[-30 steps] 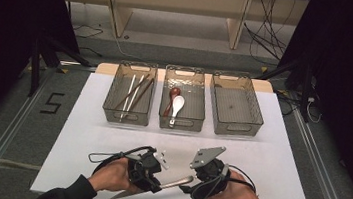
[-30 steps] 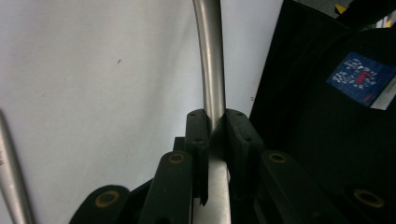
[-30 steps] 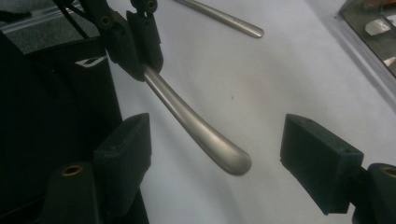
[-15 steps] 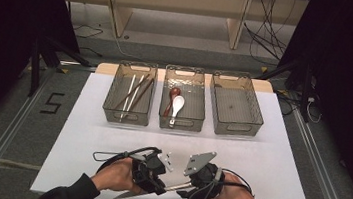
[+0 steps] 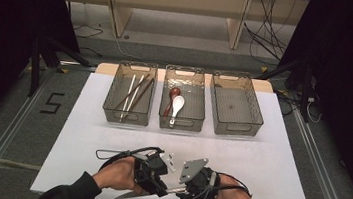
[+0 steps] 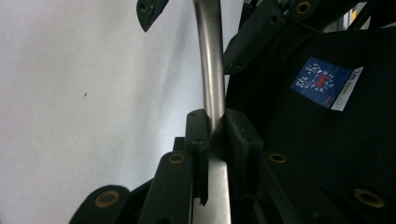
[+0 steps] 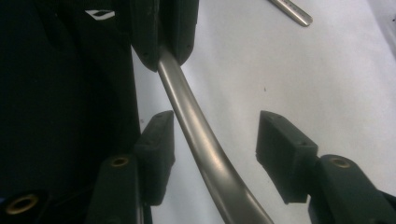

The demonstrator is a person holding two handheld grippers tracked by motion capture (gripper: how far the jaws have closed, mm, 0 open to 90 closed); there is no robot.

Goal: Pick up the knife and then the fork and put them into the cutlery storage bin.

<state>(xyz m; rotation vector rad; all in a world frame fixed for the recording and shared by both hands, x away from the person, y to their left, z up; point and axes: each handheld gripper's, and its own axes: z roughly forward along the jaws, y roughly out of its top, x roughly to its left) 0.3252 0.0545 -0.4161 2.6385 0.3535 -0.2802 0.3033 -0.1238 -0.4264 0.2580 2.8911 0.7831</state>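
Three bins (image 5: 183, 105): chopsticks (image 5: 133, 94), spoons (image 5: 176, 104), right one bare.

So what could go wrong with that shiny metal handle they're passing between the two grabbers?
1. The right gripper has just been closing, but its fingers don't press the metal handle yet. If the left gripper, shut on the handle, lets go early, it could drop onto the white table.
2. The handle is smooth and curved, so it might slip or twist in the grip.
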